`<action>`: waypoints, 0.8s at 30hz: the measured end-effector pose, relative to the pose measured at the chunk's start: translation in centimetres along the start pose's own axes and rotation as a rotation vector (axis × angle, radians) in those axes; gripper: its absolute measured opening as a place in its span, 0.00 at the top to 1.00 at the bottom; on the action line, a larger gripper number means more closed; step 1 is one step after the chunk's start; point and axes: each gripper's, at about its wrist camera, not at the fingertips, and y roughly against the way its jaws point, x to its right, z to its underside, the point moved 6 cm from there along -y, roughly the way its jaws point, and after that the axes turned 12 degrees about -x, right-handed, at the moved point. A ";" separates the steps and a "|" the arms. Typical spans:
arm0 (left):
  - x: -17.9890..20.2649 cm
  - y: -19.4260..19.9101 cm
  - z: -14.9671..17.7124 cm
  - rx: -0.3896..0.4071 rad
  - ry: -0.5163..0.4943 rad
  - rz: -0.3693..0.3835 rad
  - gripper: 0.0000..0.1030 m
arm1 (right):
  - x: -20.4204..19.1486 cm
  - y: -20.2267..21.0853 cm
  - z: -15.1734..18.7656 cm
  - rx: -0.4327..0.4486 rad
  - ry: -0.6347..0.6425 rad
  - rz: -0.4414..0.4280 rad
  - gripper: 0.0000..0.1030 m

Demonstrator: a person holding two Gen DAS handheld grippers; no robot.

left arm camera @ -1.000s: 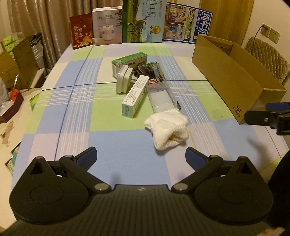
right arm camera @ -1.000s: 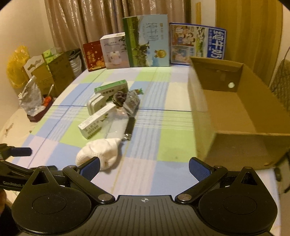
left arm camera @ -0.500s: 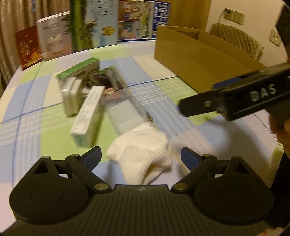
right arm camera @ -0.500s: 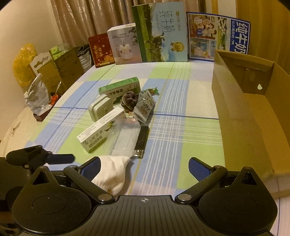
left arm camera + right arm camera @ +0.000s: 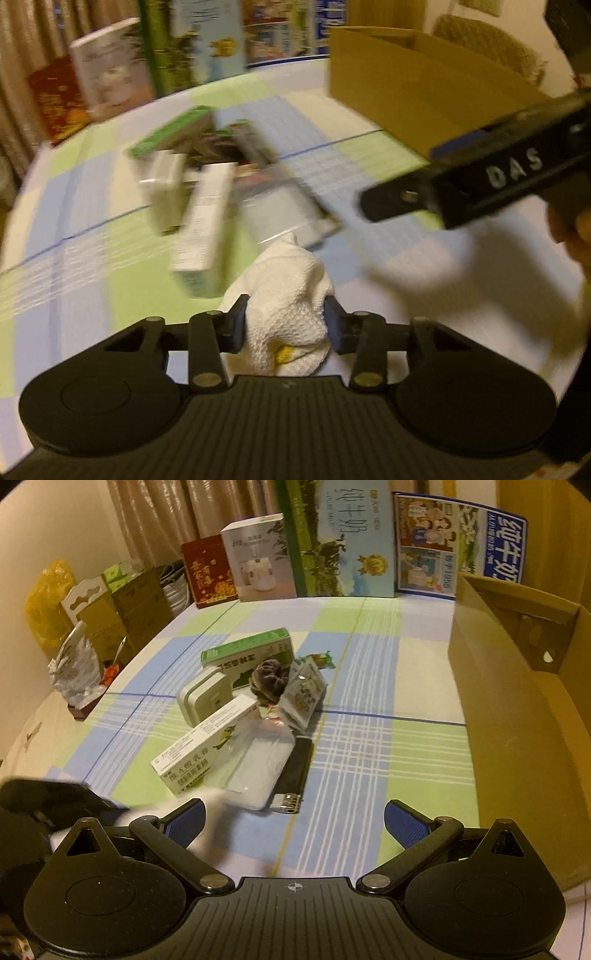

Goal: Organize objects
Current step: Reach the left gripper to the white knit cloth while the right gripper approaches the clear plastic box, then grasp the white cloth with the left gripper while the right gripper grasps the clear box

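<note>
A white knitted cloth (image 5: 288, 295) with a bit of yellow showing lies on the checked tablecloth (image 5: 92, 258). My left gripper (image 5: 284, 325) is closing on it, and both pads press into its sides. In the right wrist view the cloth (image 5: 218, 812) is a white blur beside my left finger. My right gripper (image 5: 293, 819) stands open over bare tablecloth, nothing between its fingers. Just beyond lies a pile: a long white box (image 5: 207, 749), a clear plastic case (image 5: 258, 768), a green box (image 5: 247, 653), a white square case (image 5: 203, 698), a dark scrunchie (image 5: 269, 675) and sachets (image 5: 303, 698).
An open cardboard box (image 5: 517, 701) stands along the table's right side. Tall cartons (image 5: 343, 542) and a red box (image 5: 208, 572) line the far edge. Bags and boxes (image 5: 74, 635) crowd the floor off the table's left edge. A black flat item (image 5: 291, 775) lies under the clear case.
My left gripper came down and forward over the white cloth and its jaws drew in onto it. My right gripper moved forward towards the pile and stayed open.
</note>
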 end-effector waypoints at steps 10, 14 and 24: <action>-7.4 0.8 1.2 0.004 0.232 -0.034 0.65 | -2.7 -4.6 -1.7 -0.040 0.008 -0.061 0.22; -8.5 0.8 1.2 0.003 0.256 -0.032 0.65 | -3.8 -6.5 -2.7 -0.056 -0.016 -0.105 0.27; -8.1 0.1 1.2 -0.005 0.264 -0.015 0.62 | -4.9 -9.6 -3.7 -0.070 0.025 -0.009 0.31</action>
